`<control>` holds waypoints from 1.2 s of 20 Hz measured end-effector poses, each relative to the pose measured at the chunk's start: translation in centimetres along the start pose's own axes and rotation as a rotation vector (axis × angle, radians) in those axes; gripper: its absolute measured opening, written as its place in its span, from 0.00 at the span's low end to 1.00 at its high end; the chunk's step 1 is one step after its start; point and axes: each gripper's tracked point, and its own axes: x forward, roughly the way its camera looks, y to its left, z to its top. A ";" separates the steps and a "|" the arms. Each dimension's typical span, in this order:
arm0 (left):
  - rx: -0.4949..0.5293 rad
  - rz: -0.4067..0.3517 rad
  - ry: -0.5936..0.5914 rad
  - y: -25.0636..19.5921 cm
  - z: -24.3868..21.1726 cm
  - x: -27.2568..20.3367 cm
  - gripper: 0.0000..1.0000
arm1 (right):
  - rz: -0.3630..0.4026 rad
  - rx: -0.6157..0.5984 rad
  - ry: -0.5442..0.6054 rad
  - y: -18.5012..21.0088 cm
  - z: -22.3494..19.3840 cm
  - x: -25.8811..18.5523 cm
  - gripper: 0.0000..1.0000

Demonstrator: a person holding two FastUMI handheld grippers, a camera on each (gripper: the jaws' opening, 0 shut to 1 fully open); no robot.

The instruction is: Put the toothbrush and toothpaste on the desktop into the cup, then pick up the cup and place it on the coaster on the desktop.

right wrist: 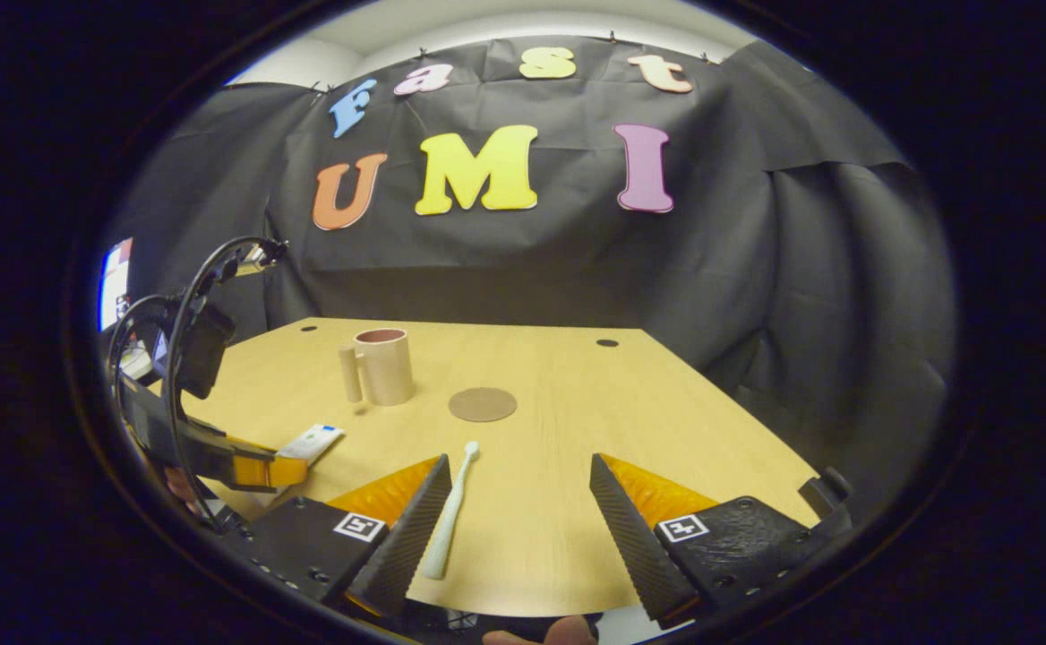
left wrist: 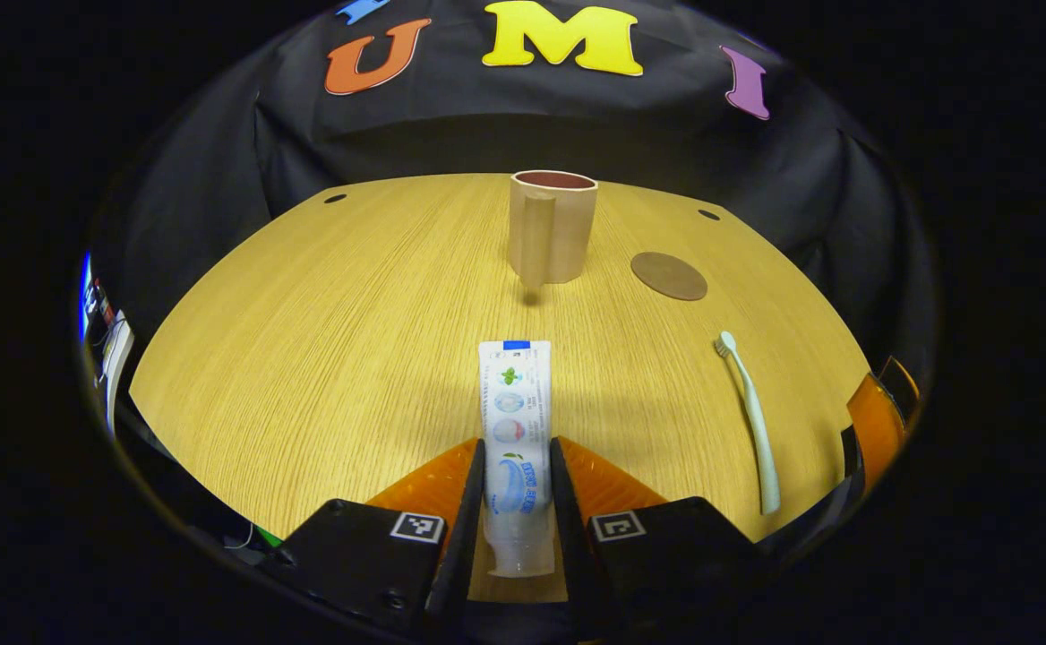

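My left gripper (left wrist: 518, 445) is shut on the white toothpaste tube (left wrist: 514, 421), which points away toward the cup. The tan cup (left wrist: 552, 228) stands upright at the table's far middle with its handle facing me. The round brown coaster (left wrist: 669, 275) lies flat to its right. A pale toothbrush (left wrist: 750, 412) lies on the table at the right. In the right gripper view, my right gripper (right wrist: 518, 462) stands open low over the front edge. The toothbrush (right wrist: 451, 511) lies just inside its left finger, untouched. The cup (right wrist: 384, 365), coaster (right wrist: 482, 404), toothpaste (right wrist: 310, 442) and left gripper (right wrist: 254, 468) sit to the left.
The wooden table (left wrist: 308, 340) has small dark holes near its far corners (left wrist: 335, 198). Black cloth closes in the back and right sides. A lit screen and cables (right wrist: 115, 287) stand off the table's left. The right gripper's finger (left wrist: 877, 430) shows at the table's right edge.
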 end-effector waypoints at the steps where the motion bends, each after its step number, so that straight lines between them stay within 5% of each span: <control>1: -0.003 -0.006 -0.003 0.0 0.1 -0.1 0.45 | -0.005 -0.006 0.014 0.2 -0.4 0.3 0.94; 19: 0.064 -0.118 -0.242 -0.2 4.5 -5.2 0.39 | -0.005 -0.048 0.250 5.6 -4.3 8.5 0.93; 22: 0.058 -0.109 -0.270 -0.3 4.7 -5.3 0.39 | -0.002 -0.029 0.290 5.9 -5.1 9.4 0.77; 24: 0.047 -0.103 -0.288 -0.2 5.3 -5.5 0.39 | -0.002 0.013 0.316 5.6 -5.4 9.2 0.54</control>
